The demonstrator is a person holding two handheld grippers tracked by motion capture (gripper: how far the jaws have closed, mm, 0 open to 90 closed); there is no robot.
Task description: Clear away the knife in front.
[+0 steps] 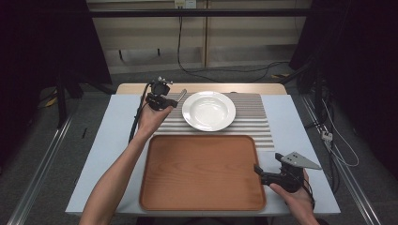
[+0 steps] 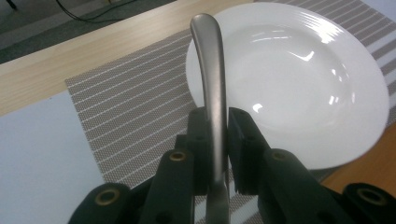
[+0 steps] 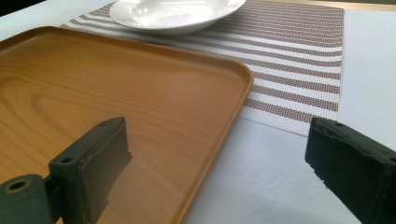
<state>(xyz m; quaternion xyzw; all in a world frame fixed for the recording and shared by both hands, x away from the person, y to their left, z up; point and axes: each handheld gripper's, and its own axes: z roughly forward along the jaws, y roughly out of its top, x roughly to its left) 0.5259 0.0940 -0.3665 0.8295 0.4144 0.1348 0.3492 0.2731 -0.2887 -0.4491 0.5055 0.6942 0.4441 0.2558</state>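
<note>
Metal utensil handle (image 2: 211, 70) clamped between the jaws of the left gripper (image 1: 162, 100), lifted above the striped placemat (image 1: 253, 117) at its left edge, just beside the white plate (image 1: 209, 110). Right gripper (image 1: 263, 172) rests with jaws spread and empty at the wooden tray (image 1: 202, 171)'s right edge. Utensil lifted; setting down apparently remains.

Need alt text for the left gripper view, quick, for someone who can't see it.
The left gripper clamps a metal cutlery handle between its black jaws, the handle rising over a striped placemat. An empty white plate sits just beyond on the mat.
</note>
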